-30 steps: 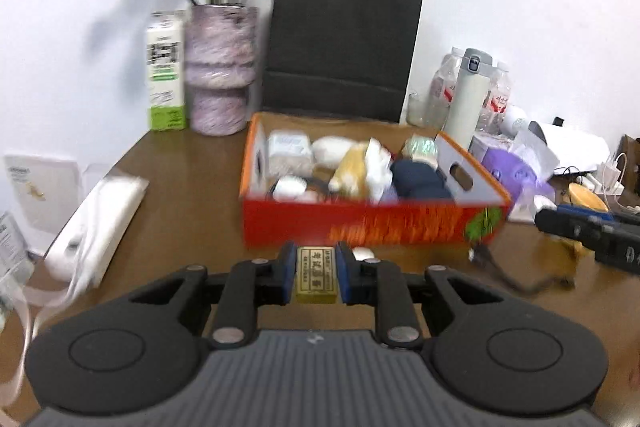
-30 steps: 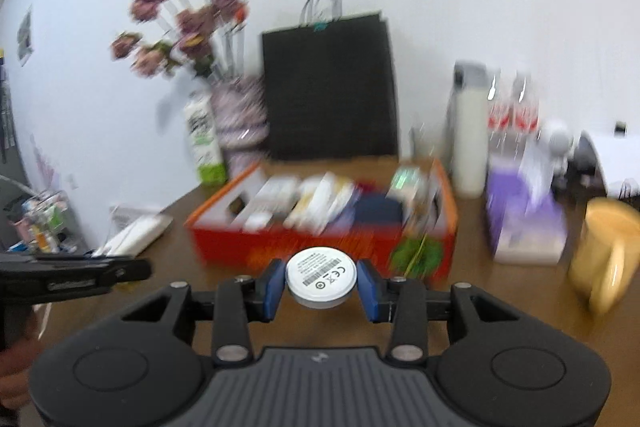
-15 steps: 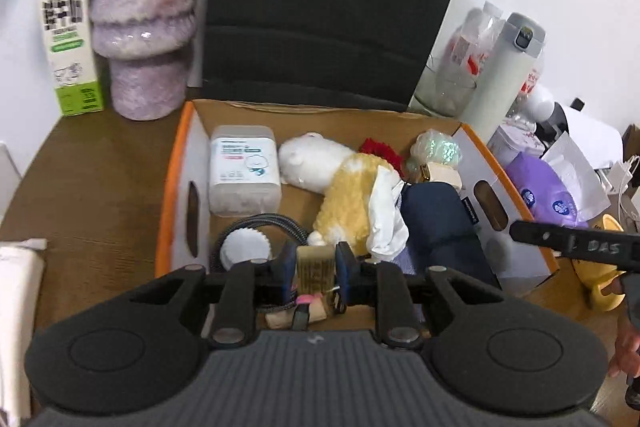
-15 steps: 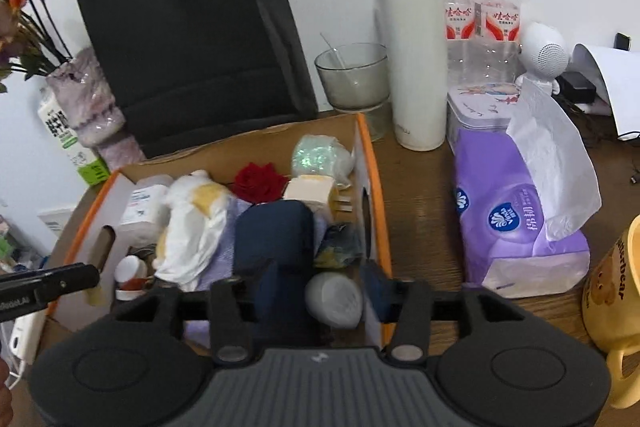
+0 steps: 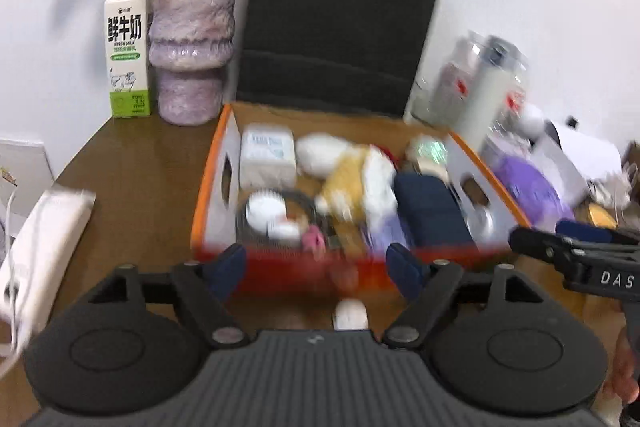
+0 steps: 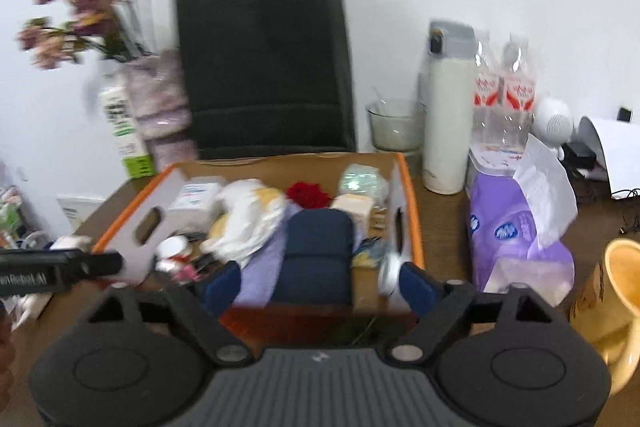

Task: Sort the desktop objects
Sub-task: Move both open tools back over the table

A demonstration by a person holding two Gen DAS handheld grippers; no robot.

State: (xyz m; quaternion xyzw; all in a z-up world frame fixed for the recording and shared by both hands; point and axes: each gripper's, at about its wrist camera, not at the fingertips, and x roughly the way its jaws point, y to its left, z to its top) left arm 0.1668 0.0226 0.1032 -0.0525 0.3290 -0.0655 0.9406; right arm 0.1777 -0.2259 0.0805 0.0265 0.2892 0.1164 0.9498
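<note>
Both grippers (image 5: pixel 316 269) (image 6: pixel 320 285) newly empty before crosswise orange box (image 5: pixel 208 187).

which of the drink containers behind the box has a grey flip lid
The tall white flask, standing right of the glass bowl. The two clear water bottles beside it have red labels, and the milk carton is a green-and-white box.

We are seeing bare worktop (image 5: pixel 132 163) lying open left of the orange box (image 5: pixel 208 203), up to the white pack (image 5: pixel 44 239) at the edge. Behind it, the milk carton (image 5: pixel 127 47), vase (image 5: pixel 190 43) and black bag (image 5: pixel 340 15) are walling off the back. On the right, the tissue pack (image 6: pixel 516 231), flask (image 6: pixel 446 115) and yellow mug (image 6: pixel 624 291) are crowding the passage.
</note>
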